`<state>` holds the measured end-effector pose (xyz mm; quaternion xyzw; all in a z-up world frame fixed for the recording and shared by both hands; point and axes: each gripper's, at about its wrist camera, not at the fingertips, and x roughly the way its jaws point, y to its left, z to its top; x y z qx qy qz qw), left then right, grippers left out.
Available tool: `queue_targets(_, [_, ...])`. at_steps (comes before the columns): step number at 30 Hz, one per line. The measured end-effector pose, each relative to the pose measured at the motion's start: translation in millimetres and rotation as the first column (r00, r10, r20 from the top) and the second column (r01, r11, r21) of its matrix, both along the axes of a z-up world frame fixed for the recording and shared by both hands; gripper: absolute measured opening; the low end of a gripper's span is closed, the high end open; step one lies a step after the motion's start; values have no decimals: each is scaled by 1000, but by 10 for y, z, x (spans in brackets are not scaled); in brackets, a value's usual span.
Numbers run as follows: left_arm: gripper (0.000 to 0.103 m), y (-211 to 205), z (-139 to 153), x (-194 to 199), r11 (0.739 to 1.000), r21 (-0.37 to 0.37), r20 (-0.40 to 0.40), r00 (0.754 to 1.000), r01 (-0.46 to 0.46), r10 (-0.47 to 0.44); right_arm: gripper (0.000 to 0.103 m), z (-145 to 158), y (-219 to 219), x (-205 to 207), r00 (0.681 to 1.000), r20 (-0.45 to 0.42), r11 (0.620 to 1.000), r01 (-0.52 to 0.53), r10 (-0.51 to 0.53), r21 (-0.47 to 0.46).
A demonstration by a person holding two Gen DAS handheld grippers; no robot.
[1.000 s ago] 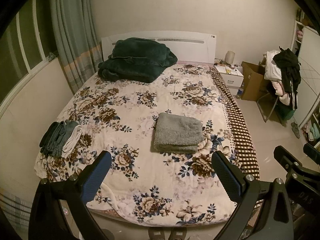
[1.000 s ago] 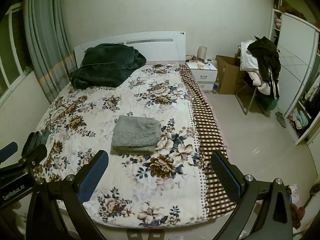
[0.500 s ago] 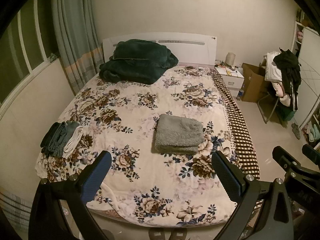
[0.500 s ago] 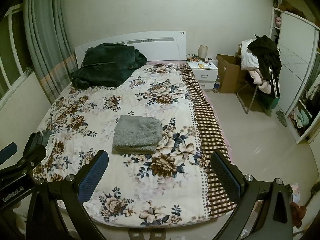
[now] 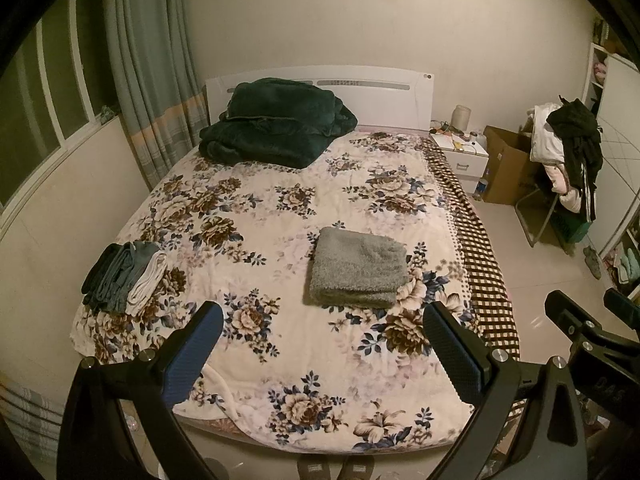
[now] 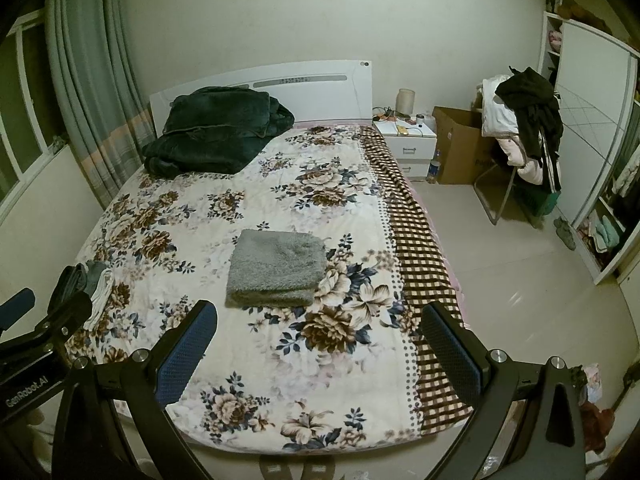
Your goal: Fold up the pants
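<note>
Grey fleece pants [image 5: 358, 268] [image 6: 276, 267] lie folded into a flat rectangle in the middle of the floral bed cover [image 5: 260, 216] [image 6: 248, 364]. My left gripper [image 5: 320, 350] hangs open over the foot of the bed, well short of the pants, with nothing between its fingers. My right gripper [image 6: 318, 350] is likewise open and empty, held above the bed's near edge. Each gripper also shows at the side of the other's view: the right one's body at the right edge, the left one's body at the left edge.
A stack of folded dark and white clothes [image 5: 124, 276] [image 6: 90, 284] sits at the bed's left edge. A dark green blanket [image 5: 276, 124] lies by the headboard. Right of the bed are a nightstand [image 6: 408, 144], a cardboard box [image 6: 460, 148] and a chair piled with clothes [image 6: 520, 120]. My shoes [image 5: 336, 468] stand at the bed's foot.
Both grippers have drifted slightly back and up from the bed, so the view shifts a little. The pants and piles lie as before; both grippers stay open.
</note>
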<state>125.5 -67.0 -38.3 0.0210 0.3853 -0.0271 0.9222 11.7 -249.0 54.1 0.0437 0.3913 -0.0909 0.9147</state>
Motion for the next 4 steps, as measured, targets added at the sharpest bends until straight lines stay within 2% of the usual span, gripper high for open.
queue_targets(4, [102, 38, 67, -12, 1000, -2, 13, 1000, -4, 4, 103, 6, -1, -4, 1000, 1, 1000, 2, -2, 0])
